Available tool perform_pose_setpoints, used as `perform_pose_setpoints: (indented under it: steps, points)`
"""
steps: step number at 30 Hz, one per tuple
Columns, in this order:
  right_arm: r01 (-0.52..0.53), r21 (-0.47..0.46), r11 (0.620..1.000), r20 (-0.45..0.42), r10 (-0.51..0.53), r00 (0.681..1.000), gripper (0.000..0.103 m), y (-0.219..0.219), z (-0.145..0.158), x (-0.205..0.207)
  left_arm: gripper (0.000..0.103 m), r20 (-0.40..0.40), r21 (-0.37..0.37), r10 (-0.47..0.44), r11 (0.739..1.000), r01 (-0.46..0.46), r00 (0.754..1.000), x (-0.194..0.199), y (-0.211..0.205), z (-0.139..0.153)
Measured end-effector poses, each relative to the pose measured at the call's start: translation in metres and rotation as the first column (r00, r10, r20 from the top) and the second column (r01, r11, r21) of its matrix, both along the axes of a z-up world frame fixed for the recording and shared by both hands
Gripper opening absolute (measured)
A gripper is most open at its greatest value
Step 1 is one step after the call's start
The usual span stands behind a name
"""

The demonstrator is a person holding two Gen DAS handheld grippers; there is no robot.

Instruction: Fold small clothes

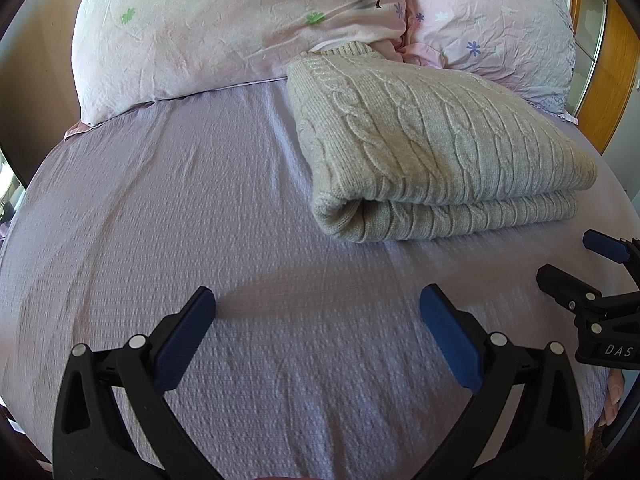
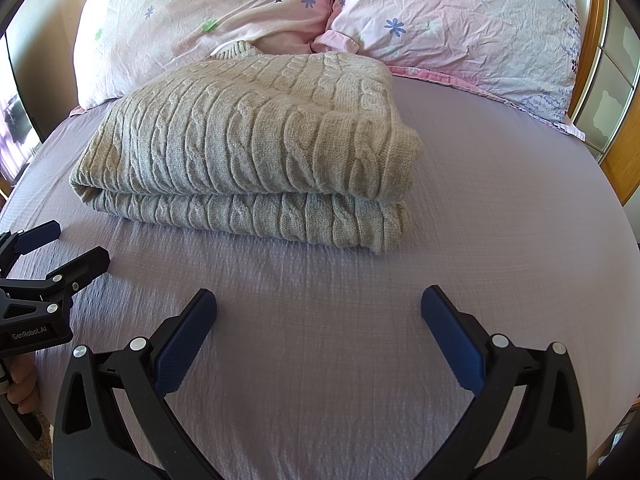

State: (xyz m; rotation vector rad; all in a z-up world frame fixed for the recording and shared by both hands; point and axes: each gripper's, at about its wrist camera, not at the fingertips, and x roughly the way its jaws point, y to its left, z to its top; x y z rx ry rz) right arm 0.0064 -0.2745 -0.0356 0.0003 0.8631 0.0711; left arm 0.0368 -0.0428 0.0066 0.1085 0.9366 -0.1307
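1. Hovering over the lilac bedsheet (image 1: pixel 168 208): left gripper (image 1: pixel 318 304), jaws spread wide, nothing between the blue pads (image 1: pixel 180 344); only bare sheet in the gap.
2. Right gripper (image 2: pixel 319 304) same story; jaws wide apart, empty, above the sheet (image 2: pixel 500 216), well short of the garment.
3. Each gripper shows in the other's view: right gripper (image 1: pixel 576 264) at the right edge of the left view, fingers parted, holding nothing; left gripper (image 2: pixel 66 242) at the left edge of the right view, also parted and empty.
4. Grey cable-knit sweater (image 2: pixel 256 136) lies folded on the sheet, two thick layers stacked, upper layer's edge set slightly back from the lower; sweater (image 1: pixel 432 136) sits ahead and to the right in the left view, ahead and slightly left in the right view.
5. Far edge of the sweater reaches the two floral pillows (image 2: pixel 460 20); probably touching them, contact line hard to resolve with the fisheye.
6. Neither gripper touches the sweater; both sit near its front folded edge.
7. Wooden bed frame (image 2: pixel 624 152) at the right rim.
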Motion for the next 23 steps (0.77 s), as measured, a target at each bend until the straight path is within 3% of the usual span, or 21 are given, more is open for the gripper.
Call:
perform_pose_setpoints:
  steps: [23]
  points:
    - [0.0,0.0,1.0,0.0,0.0,1.0,0.102,0.0002,-0.0001,0.0002,0.101,-0.003,0.001,-0.003,1.0,0.003,1.0,-0.0005,0.0,-0.0004]
